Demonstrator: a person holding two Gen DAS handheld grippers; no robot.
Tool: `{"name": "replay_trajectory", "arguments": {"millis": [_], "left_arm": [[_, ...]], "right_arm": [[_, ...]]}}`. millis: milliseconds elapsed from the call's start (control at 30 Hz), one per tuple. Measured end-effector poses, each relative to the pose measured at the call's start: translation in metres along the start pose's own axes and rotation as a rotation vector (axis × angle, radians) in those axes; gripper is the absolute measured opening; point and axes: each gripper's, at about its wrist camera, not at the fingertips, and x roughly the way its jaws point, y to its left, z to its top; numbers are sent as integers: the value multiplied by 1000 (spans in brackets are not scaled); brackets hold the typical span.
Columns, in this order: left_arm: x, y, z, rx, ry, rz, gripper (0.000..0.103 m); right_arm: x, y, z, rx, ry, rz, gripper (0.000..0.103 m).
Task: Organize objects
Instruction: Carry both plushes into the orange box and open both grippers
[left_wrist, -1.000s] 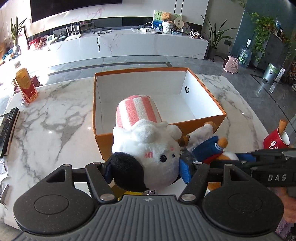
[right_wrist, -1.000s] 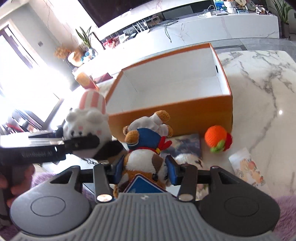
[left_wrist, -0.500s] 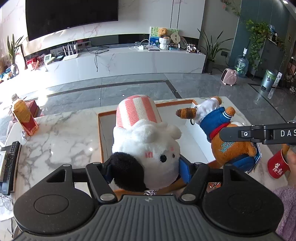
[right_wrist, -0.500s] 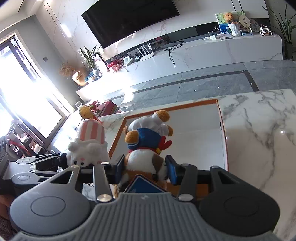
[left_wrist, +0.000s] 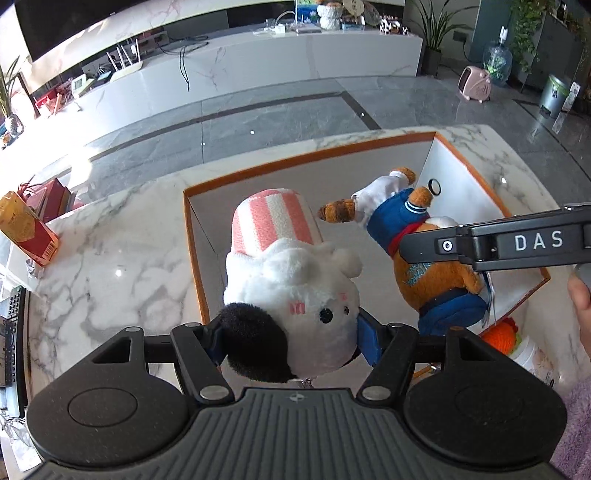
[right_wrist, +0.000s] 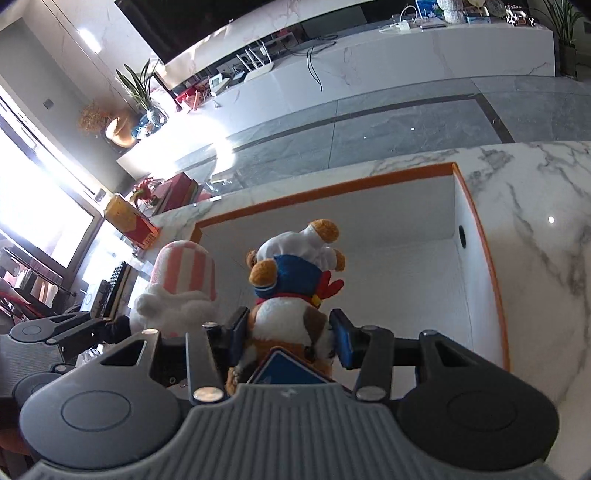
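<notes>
- Now the left gripper (left_wrist: 291, 338) clamps the white plush (left_wrist: 295, 295) above the orange box (left_wrist: 306, 158) — lower before letting go.
- Right gripper (right_wrist: 288, 334) pinches the bear (right_wrist: 291, 291) alongside — keep them apart.

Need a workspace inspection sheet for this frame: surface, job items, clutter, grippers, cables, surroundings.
Surface: white marble table, grey-veined, glossy.
Job's things: open orange cardboard box with white interior on the table; white plush toy with pink-striped hat and brown plush dog in blue outfit, both held over the box.
Clutter: orange knitted ball by the box's near right corner; red-and-yellow carton at the table's left edge; black remote.
Grippers: left gripper shut on the white plush; right gripper shut on the plush dog.
Cables: black cord hanging down the TV console front.
Surroundings: white TV console, potted plants, pink heater, grey tiled floor.
</notes>
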Motion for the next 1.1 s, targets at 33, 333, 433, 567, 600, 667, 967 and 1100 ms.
{"name": "replay_trajectory", "arguments": {"millis": [33,333,433,567,600,667,967,1100], "left_arm": [[4,0,0,5,21,-3,77],[39,0,12,23,249,-23,77],[49,1,12,2,303,-38,78],[56,-5,7,20,348,-25,79],[57,-6,7,27,355,-22,80],[58,-9,4,31,373,-27,81],[58,-2,5,-12,411,-60,84],[54,12,4,-67,419,-104,84]], "right_arm": [[10,-1,-1,4,18,-6,49],[60,-5,-3,20,143,-47,49],[68,-6,-6,30,176,-51,49],[76,-11,-10,45,215,-49,49],[79,-12,-12,49,226,-49,49],[85,-13,-15,58,248,-44,49],[92,-10,-20,64,268,-60,50],[92,-11,-18,59,270,-70,50]]}}
